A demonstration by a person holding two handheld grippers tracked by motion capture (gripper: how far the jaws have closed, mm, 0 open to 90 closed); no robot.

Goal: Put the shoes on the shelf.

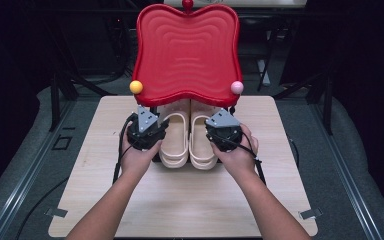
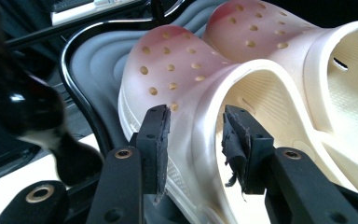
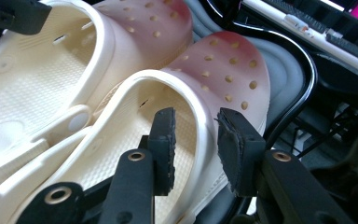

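Two cream clogs with perforated toes stand side by side on a grey lower tray [image 2: 93,60], under a red wavy-edged top tray [image 1: 186,50]. My left gripper [image 1: 147,127] is at the outer side of the left clog [image 1: 175,140]. In the left gripper view, the left gripper [image 2: 196,140] is open, and that clog's [image 2: 177,70] side wall stands between its pads without being squeezed. My right gripper [image 1: 223,131] is at the outer side of the right clog [image 1: 202,142]. In the right gripper view, the right gripper [image 3: 196,144] is also open astride that clog's [image 3: 223,60] rim wall.
The two-tier stand sits at the far middle of a light wooden table [image 1: 180,200], with a yellow ball [image 1: 136,87] and a pink ball [image 1: 237,87] on the red tray's front corners. A blurred black knob [image 2: 23,107] is close on the left. Dark floor and metal frames surround the table.
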